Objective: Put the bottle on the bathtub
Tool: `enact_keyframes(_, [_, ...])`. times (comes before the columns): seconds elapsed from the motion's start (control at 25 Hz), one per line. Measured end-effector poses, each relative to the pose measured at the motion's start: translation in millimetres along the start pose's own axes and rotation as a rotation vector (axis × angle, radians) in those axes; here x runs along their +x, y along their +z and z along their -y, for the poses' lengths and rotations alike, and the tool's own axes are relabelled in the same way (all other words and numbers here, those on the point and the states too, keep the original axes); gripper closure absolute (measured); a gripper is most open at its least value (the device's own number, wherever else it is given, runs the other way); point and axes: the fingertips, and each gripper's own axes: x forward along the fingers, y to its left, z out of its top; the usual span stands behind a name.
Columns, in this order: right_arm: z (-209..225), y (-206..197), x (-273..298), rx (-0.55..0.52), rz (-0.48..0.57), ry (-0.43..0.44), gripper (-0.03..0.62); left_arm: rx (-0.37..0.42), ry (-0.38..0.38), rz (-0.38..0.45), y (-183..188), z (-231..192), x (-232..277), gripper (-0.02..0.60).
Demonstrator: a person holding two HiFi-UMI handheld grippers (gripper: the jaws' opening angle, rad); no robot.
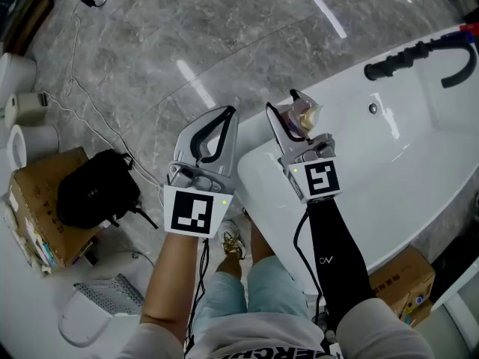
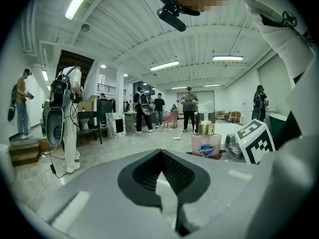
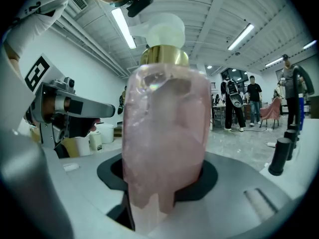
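Note:
A pink translucent pump bottle (image 1: 305, 115) with a gold collar and white pump head stands upright between the jaws of my right gripper (image 1: 293, 114), which is shut on it. It hangs over the near-left rim of the white bathtub (image 1: 389, 163). The same bottle (image 3: 167, 128) fills the right gripper view, rising out of my right gripper (image 3: 164, 183). The left gripper view catches the bottle (image 2: 206, 143) from the side, label facing it. My left gripper (image 1: 224, 117) is shut and holds nothing, over the grey floor just left of the tub; its jaws (image 2: 162, 158) meet.
A black tap fitting (image 1: 397, 60) and a drain hole (image 1: 373, 109) are on the tub. A black bag (image 1: 97, 188) lies on a cardboard box (image 1: 41, 208) at the left, near white rolls (image 1: 26, 107) and a floor cable (image 1: 82, 118). Another box (image 1: 404, 279) sits under the tub. People (image 2: 188, 108) stand far off.

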Motion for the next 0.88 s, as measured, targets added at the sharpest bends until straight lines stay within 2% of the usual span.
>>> enact_keyframes(0.28, [-15.8, 0.3, -0.7, -0.035, 0.026, 0.018, 0.342, -0.01, 0.008, -0.011, -5.6, 9.5, -3.8, 0.58])
enact_keyframes(0.4, [-13.8, -14.5, -4.8, -0.015, -0.019, 0.018, 0.324, -0.009, 0.01, -0.018, -8.7, 11.2, -4.1, 0.58])
enact_keyframes(0.6, [-11.8, -16.1, -4.8, 0.011, -0.023, 0.016, 0.314, -0.017, 0.011, -0.02, -9.5, 11.6, -6.0, 0.58])
enact_keyframes(0.8, [-8.0, -21.4, -10.5, 0.021, -0.039, -0.003, 0.243, -0.024, 0.01, -0.026, -10.5, 13.2, -7.2, 0.58])
enact_keyframes(0.88, [-6.1, -20.9, -14.1, 0.029, -0.034, -0.005, 0.235, -0.018, 0.008, -0.027, -10.5, 14.0, -6.5, 0.58])
